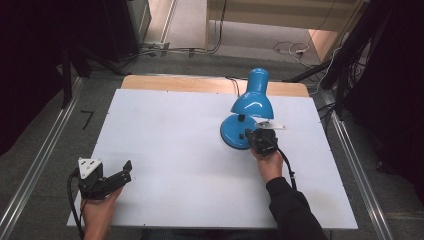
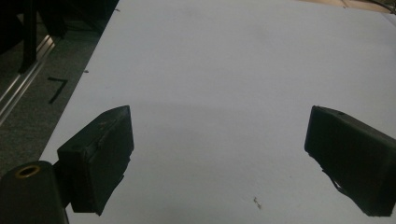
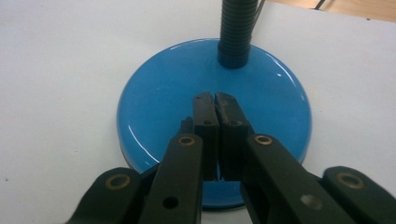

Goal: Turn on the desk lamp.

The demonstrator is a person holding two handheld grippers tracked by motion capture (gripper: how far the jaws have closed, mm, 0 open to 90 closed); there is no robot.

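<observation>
A blue desk lamp stands at the right of the white table point(image 1: 175, 130), its shade point(image 1: 252, 102) bent over its round base point(image 1: 232, 134). My right gripper point(image 1: 252, 134) hovers over the near part of the base point(image 3: 163, 93), jaws pressed together with nothing between them point(image 3: 215, 98). A small black part shows just left of the jaws; I cannot tell what it is. The ribbed neck point(image 3: 236, 32) rises behind them. My left gripper point(image 1: 127, 169) rests at the table's near left corner, open, with bare table between its jaws point(image 2: 219, 154).
A wooden strip point(image 1: 200, 82) edges the table's far side. Metal rails point(image 1: 35, 165) run along both sides on the grey floor. Cables point(image 1: 290, 49) lie on the floor beyond the table. A black mark point(image 1: 87, 119) sits on the floor at left.
</observation>
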